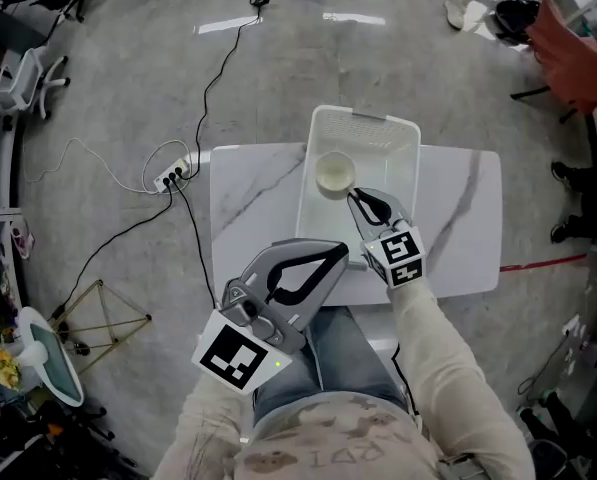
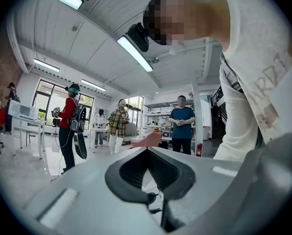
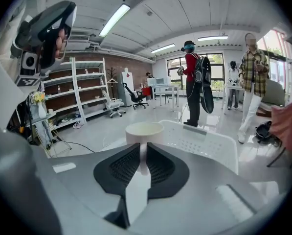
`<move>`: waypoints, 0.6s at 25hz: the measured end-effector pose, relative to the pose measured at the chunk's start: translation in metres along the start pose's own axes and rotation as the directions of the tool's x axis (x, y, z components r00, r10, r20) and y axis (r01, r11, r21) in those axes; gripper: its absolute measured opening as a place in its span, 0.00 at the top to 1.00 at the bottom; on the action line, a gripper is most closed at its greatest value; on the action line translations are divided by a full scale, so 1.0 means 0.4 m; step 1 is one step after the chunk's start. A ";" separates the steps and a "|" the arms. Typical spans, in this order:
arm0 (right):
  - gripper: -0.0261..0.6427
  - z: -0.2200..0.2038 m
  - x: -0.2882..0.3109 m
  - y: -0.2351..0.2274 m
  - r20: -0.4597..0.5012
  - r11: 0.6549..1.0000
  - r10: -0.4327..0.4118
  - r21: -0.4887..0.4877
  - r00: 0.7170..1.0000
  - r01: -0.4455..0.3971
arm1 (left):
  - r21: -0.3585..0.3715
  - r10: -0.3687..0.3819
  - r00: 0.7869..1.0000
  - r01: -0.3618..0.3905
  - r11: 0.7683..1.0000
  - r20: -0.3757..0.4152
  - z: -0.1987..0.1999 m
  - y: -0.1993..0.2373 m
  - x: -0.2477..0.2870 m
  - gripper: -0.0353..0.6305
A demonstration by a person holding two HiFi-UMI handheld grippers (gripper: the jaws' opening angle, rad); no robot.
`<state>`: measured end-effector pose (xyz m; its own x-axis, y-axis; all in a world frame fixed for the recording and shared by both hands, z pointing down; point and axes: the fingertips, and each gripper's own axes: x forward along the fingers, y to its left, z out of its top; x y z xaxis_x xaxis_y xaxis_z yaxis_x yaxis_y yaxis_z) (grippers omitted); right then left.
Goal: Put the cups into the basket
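Observation:
A white cup [image 1: 335,174] shows inside the outline of the white basket [image 1: 408,128], toward its left side. My right gripper [image 1: 354,197] is shut on the cup's handle. In the right gripper view the cup [image 3: 144,129] stands upright just past the pads, its handle pinched between them, with the basket [image 3: 204,142] behind it. Whether the cup rests on the basket floor I cannot tell. My left gripper [image 1: 342,252] is held high over the table's near edge, shut and holding nothing. No other cup is in view.
The basket stands on a white marble table [image 1: 248,188]. A power strip with cables [image 1: 170,176] lies on the floor to the left. Several people [image 2: 182,124] and a shelf rack [image 3: 82,92] are around the room.

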<state>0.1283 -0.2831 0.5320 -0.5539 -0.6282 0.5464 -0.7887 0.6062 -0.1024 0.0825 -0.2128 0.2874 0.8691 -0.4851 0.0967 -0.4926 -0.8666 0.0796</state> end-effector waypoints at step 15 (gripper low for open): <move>0.87 -0.231 0.183 -0.059 -0.225 1.000 0.007 0.009 0.974 -0.005 | -0.051 -0.012 0.999 0.010 0.999 -0.048 -0.157 0.045 0.028 0.95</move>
<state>0.1312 -0.2982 0.6512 -0.4851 -0.4977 0.7190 -0.7879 0.6054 -0.1126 0.0806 -0.2267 0.3523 0.8718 -0.4685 0.1432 -0.4859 -0.8642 0.1307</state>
